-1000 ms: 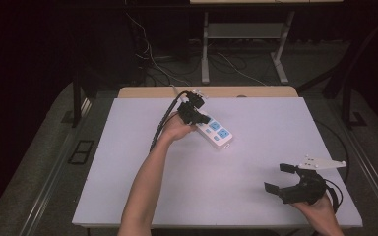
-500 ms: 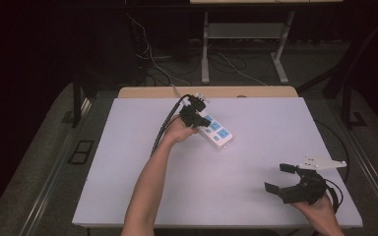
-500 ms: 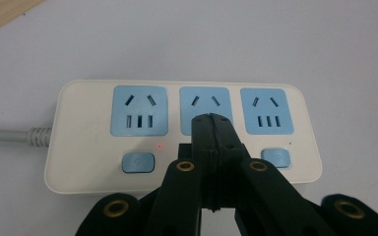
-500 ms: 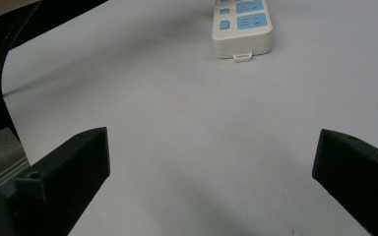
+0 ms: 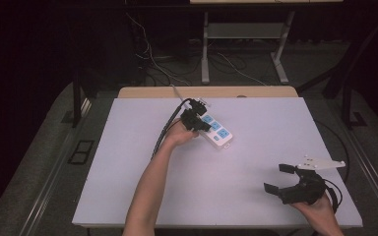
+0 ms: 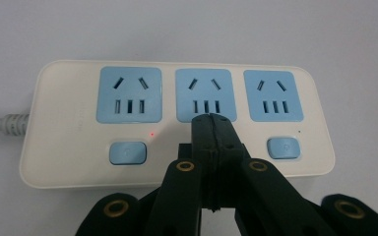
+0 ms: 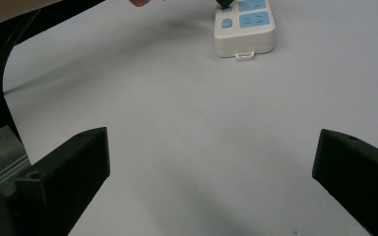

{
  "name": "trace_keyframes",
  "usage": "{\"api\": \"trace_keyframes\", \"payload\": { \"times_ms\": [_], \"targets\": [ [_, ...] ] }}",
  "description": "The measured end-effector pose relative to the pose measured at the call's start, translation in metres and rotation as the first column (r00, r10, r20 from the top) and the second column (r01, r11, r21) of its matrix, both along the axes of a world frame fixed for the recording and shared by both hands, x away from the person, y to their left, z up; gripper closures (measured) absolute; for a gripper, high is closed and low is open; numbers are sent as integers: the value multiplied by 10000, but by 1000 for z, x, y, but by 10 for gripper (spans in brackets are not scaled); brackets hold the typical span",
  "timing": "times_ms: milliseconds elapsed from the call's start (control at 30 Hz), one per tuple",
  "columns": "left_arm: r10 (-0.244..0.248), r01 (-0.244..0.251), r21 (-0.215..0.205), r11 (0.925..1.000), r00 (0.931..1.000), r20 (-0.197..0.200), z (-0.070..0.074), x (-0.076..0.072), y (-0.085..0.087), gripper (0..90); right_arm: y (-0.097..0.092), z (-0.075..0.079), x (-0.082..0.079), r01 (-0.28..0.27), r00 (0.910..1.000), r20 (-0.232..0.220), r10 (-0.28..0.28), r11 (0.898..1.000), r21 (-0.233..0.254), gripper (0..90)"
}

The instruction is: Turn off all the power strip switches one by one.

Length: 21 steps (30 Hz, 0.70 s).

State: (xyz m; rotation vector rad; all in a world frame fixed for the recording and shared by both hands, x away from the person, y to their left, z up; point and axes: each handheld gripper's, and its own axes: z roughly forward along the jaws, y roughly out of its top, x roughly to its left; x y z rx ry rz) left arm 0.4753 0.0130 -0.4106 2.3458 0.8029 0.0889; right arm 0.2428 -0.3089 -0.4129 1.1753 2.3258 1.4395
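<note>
white table (image 5: 128, 187), power strip (image 6: 69, 142) under clenched left tongs (image 6: 211, 120) at its middle switch; right tongs (image 5: 275, 178) released

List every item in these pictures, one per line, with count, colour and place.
power strip: one, white with three blue sockets and blue switch buttons, far middle of the table; a small red light glows by one button
strip cord: one, grey, leaving the strip's end
table: one, white top with a wooden far edge
metal stand: one, pale, on the dark floor beyond the table
floor cables: several, near the stand
left gripper: one, black, jaws shut, tip over the strip's middle switch
right gripper: one, black, jaws open, near right corner of the table
forearms: two, entering from the near edge
</note>
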Motion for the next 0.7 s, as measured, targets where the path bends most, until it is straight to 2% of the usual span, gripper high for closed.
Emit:
{"api": "trace_keyframes", "payload": {
  "times_ms": [267, 467, 700],
  "targets": [
    [12, -13, -86, 10000, 9999, -109, -1, 1, 1, 894, 0, 0, 0, 9, 10000, 5, -9, 10000, -6, 8],
    [15, -15, 54, 10000, 10000, 18, 0, -1, -1, 895, 1, 0, 0, -31, 10000, -7, 31, 10000, -35, 8],
    [-41, 43, -201, 9998, 9999, 110, -3, -2, 2, 896, 2, 0, 0, -35, 10000, 4, 35, 10000, -29, 8]
  ]
}}
